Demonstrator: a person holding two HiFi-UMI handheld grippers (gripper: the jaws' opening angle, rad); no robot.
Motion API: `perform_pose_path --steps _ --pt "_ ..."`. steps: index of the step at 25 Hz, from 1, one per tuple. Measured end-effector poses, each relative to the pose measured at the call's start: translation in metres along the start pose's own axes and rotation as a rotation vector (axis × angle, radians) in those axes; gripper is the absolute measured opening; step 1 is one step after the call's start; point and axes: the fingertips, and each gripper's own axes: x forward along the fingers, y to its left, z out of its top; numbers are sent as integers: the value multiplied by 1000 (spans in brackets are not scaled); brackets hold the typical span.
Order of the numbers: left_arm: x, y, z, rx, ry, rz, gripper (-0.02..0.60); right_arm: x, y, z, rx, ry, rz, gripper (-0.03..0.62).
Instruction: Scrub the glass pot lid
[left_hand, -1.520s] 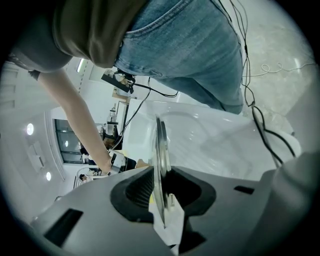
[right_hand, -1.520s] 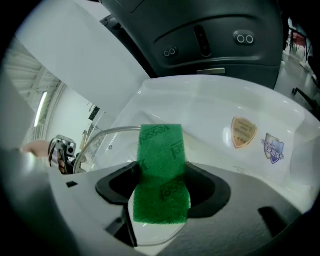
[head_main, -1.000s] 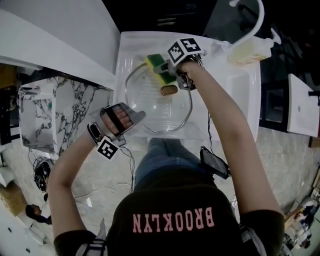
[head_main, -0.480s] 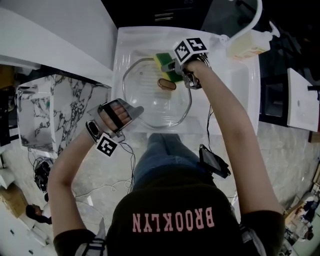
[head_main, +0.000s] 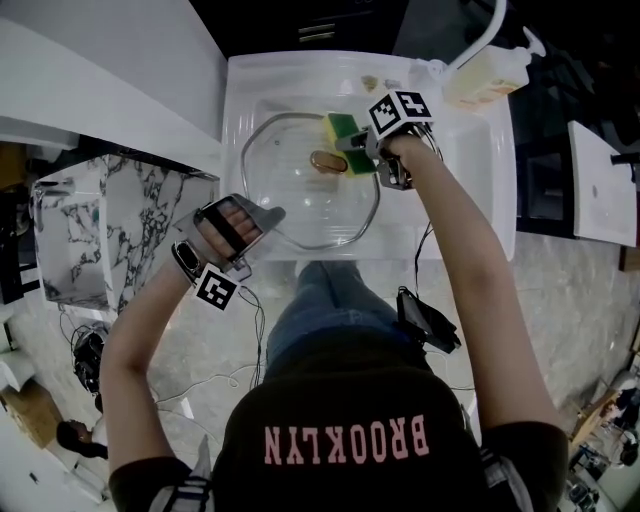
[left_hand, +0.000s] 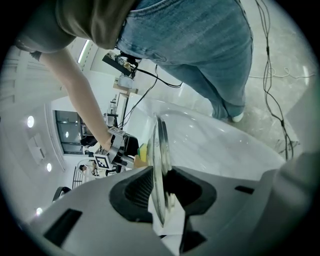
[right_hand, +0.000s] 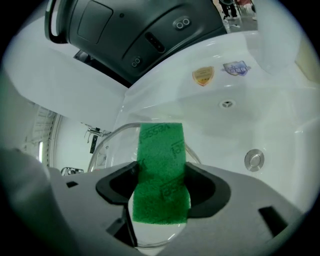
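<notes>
The glass pot lid (head_main: 295, 205) lies in the white sink (head_main: 470, 170), its brown knob (head_main: 326, 161) facing up. My left gripper (head_main: 266, 217) is shut on the lid's near-left rim; in the left gripper view the rim (left_hand: 160, 150) runs edge-on between the jaws of that gripper (left_hand: 160, 187). My right gripper (head_main: 352, 141) is shut on a yellow and green sponge (head_main: 342, 127), which is pressed on the lid just beyond the knob. In the right gripper view the sponge's green pad (right_hand: 161, 170) fills the jaws, with the lid's rim (right_hand: 107, 142) beyond it.
A soap dispenser bottle (head_main: 487, 66) and a curved faucet (head_main: 492, 30) stand at the sink's far right. The drain (right_hand: 254, 159) lies right of the lid. A marble-patterned surface (head_main: 115, 225) and a white counter (head_main: 100, 80) are at the left.
My right gripper has slid the sponge rightward across the lid's far part, from left of the knob to its right. The left gripper keeps its hold on the rim.
</notes>
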Motion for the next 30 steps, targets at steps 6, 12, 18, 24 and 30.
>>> perform_pose_path --steps 6,12,18,24,30 --pt "-1 2 0 -5 12 8 97 -12 -20 -35 84 -34 21 281" --pt "-1 4 -2 6 26 12 96 -21 -29 -68 136 -70 31 281" --pt "-2 6 -3 15 48 15 97 -31 -27 -99 81 -62 -16 281" --pt "-1 8 3 9 46 19 95 -74 -9 -93 13 -366 -15 281" --pt "0 12 2 20 74 18 95 -138 11 -91 -42 -714 -44 281"
